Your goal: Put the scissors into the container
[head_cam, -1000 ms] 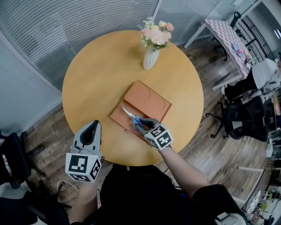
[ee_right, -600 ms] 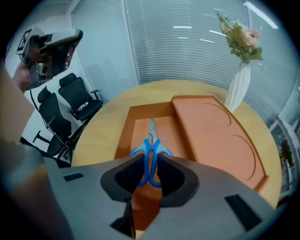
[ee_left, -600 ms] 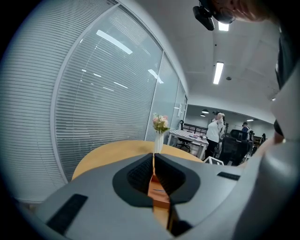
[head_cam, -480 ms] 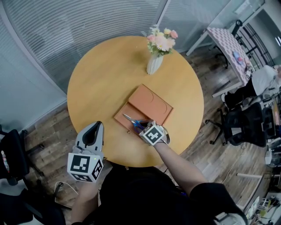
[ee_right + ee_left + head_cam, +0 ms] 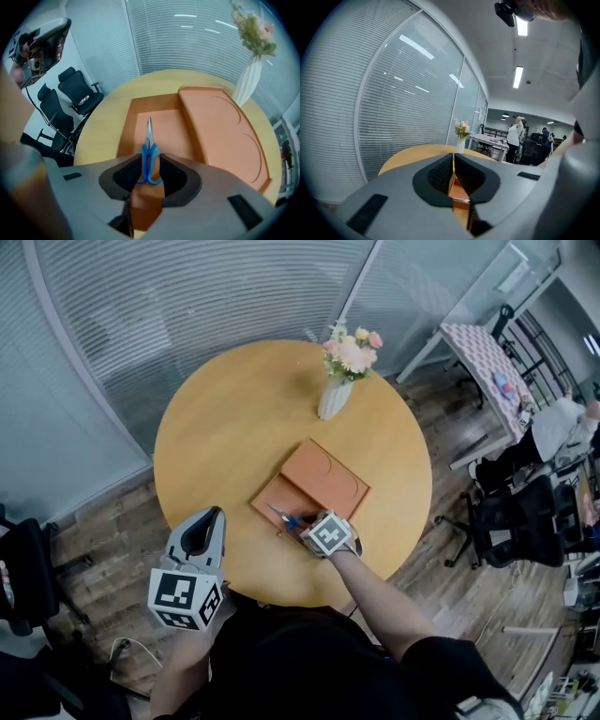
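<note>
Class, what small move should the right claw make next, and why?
Probably open the right claw: it grips the scissors by their blue handles, blades pointing over the open recess of the container, so they should land inside.

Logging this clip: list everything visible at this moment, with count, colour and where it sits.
table: one, round, light wood, centre of the head view
container: one, orange, on the table's near half, open compartment on its left
scissors: one pair, blue handles, over the open compartment, blades pointing away
vase: one, white, with pink and yellow flowers, near the table's far edge
office chairs: several, black, on the wood floor
side table: one, patterned cloth, far right
left gripper: one, grey, jaws together, empty, at the table's near left edge
right gripper: one, grey, shut on the scissors' handles
</note>
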